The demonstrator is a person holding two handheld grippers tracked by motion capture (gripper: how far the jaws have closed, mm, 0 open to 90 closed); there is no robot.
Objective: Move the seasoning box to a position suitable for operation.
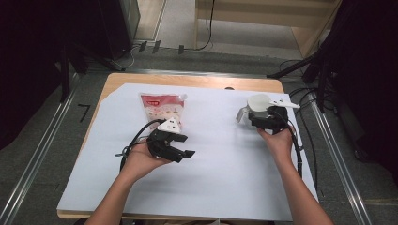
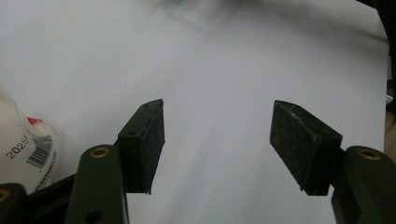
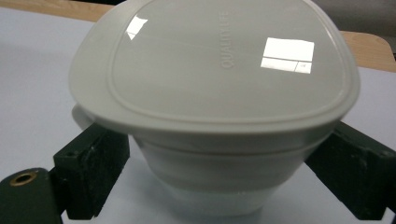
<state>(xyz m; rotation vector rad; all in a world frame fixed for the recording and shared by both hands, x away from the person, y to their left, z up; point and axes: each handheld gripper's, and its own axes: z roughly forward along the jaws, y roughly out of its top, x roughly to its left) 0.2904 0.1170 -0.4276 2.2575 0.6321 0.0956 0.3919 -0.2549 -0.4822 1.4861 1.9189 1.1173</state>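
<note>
Right gripper straddles the lidded white cup on the white sheet.

The white sheet [image 1: 225, 164] is the landmark: the cup [image 1: 257, 108] stands at its far right, the right gripper [image 1: 267, 123] flanking its body, whether gripping I cannot tell. Probably for lifting. At far left lies a snack pouch [image 1: 162, 108]; just before it the left gripper [image 1: 180, 146] gapes empty.

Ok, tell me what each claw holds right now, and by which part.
The left claw is open, holding nothing. The right claw straddles the white lidded container around its body under the lid rim; whether its pads actually press on it cannot be told.
</note>
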